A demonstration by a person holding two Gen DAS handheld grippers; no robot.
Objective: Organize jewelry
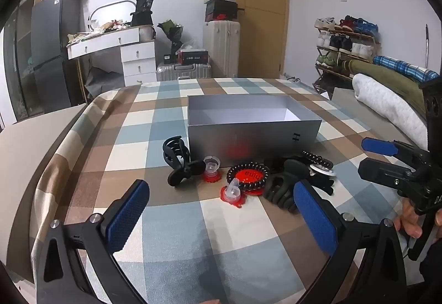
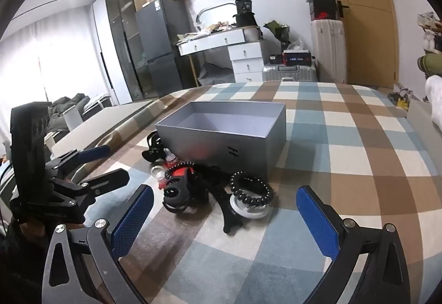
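Holding both tongs agape and empty, we log the left gripper [image 1: 221, 221] and right gripper [image 2: 225, 217] low over the checked tablecloth [image 1: 171, 235]. Just ahead: a black claw clip [image 1: 179, 163], red discs with clear caps [image 1: 211, 170], a black coil hair tie [image 1: 247, 175] ringing a red badge, a second claw clip [image 1: 284, 185], another coil tie [image 2: 251, 190] on a white disc. Behind, touching the heap, an open grey box [image 1: 248, 135].
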